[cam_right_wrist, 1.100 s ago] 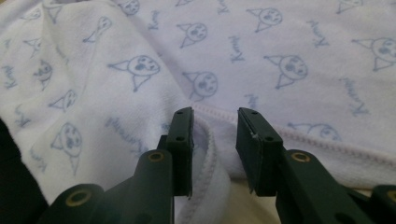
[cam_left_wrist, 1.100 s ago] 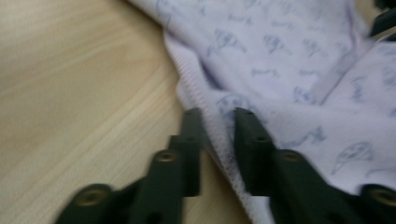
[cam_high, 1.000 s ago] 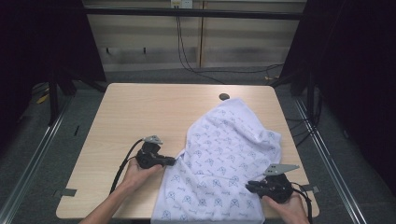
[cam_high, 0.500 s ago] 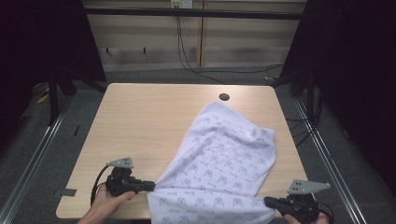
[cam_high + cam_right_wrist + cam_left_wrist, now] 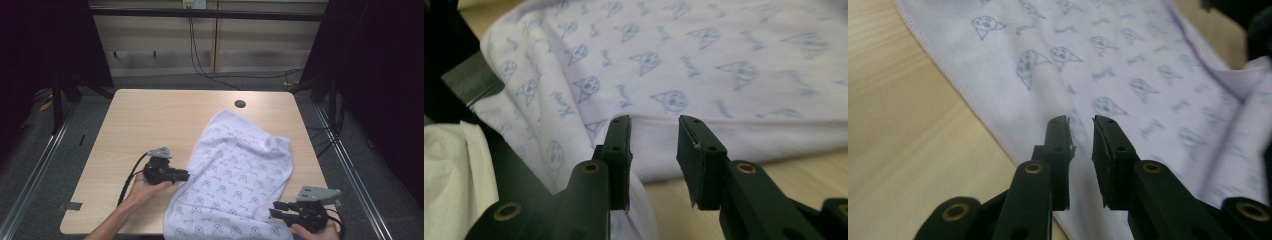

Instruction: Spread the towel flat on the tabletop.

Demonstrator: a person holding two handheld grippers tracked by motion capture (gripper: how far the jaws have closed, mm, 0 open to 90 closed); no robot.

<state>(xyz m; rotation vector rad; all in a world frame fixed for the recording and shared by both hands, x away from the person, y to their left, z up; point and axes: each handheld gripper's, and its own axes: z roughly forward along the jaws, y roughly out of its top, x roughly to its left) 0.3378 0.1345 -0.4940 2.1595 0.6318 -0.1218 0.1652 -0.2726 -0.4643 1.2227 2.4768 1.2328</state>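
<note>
A white rectangular cloth printed with small blue cat faces [image 5: 235,185] lies spread on the right half of the light wooden table [image 5: 150,120], its near end hanging over the table's front edge and its far corner just short of the small dark round hole [image 5: 240,104]. The left gripper [image 5: 183,176], in the person's left hand [image 5: 142,187], sits at the cloth's left hem, its jaws having just been opening, a narrow gap between them and nothing pinched. The right gripper [image 5: 274,214] is at the cloth's near right corner, its jaws likewise just opened, standing wider apart and clear of the fabric.
</note>
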